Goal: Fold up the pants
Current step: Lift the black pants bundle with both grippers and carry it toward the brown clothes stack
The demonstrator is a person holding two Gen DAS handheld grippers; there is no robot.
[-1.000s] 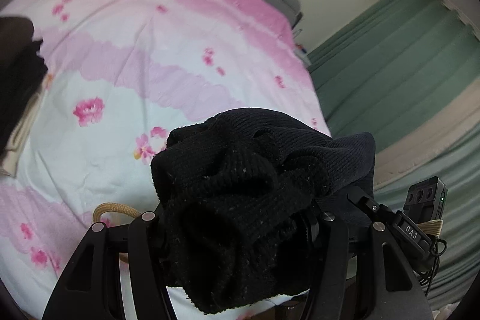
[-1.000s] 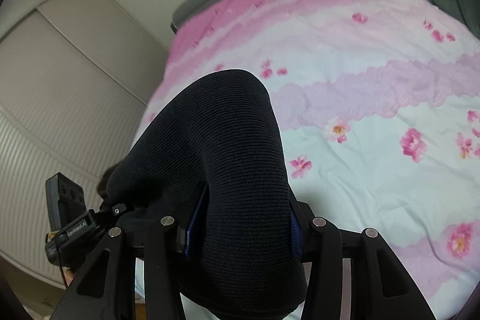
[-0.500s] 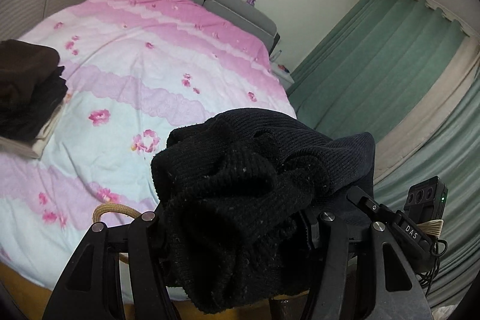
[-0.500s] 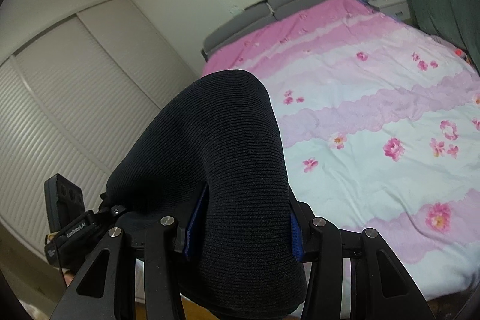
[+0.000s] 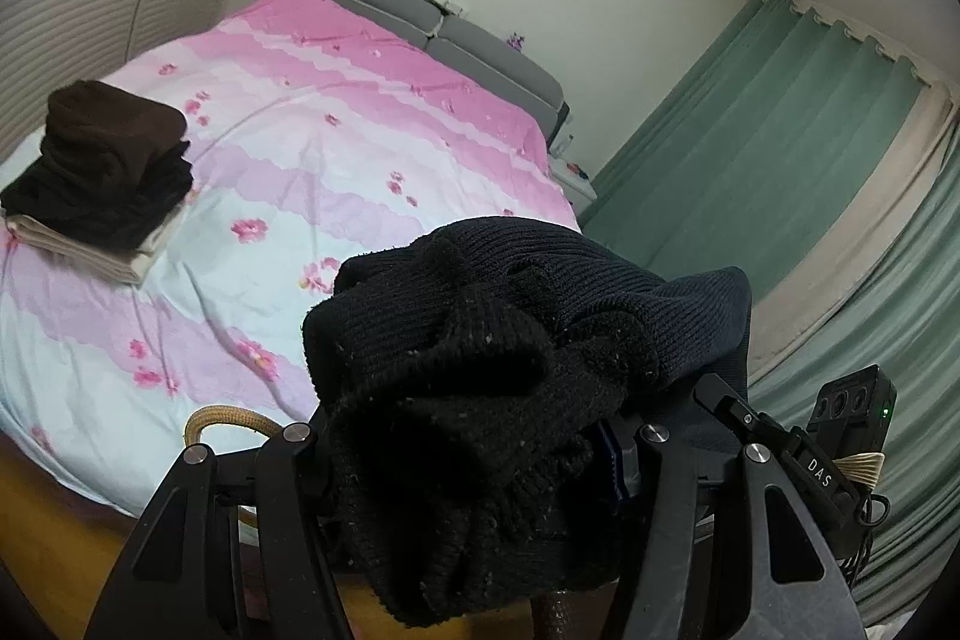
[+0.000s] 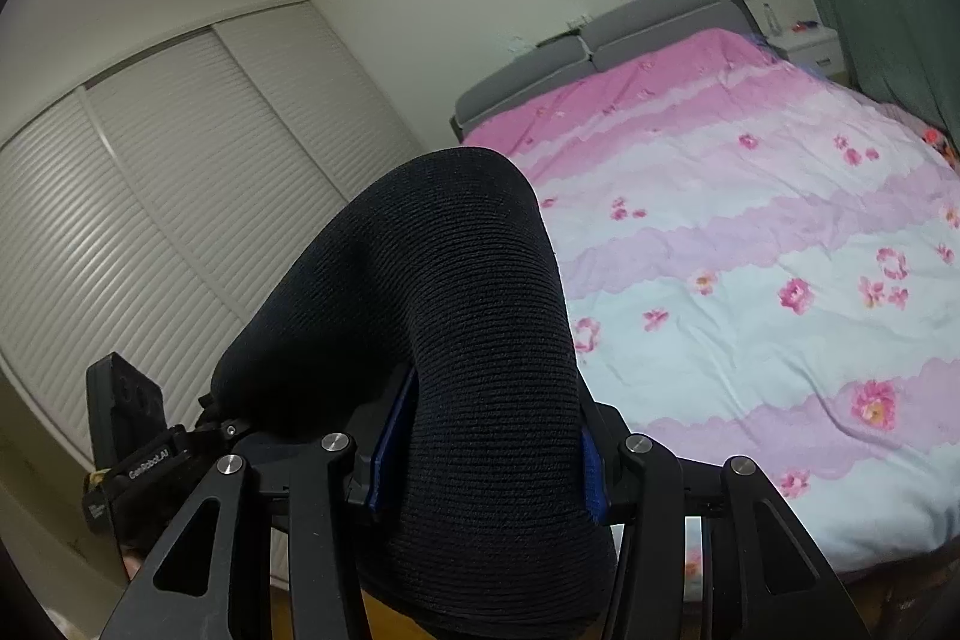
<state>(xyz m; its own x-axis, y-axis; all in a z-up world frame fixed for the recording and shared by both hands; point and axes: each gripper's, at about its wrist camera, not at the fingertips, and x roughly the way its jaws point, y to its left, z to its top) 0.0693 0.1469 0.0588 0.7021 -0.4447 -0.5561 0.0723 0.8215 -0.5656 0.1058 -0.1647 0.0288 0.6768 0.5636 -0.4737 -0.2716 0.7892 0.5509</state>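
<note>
Our left gripper [image 5: 474,460] and right gripper [image 6: 480,466] each clamped bunched black pants [image 6: 456,316], held up off the bed [image 5: 336,160]; folded clothes [image 5: 102,172] sat near its left edge.

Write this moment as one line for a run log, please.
left gripper: shut on black pants | right gripper: shut on same pants | pants off bed | folded stack on bed
</note>
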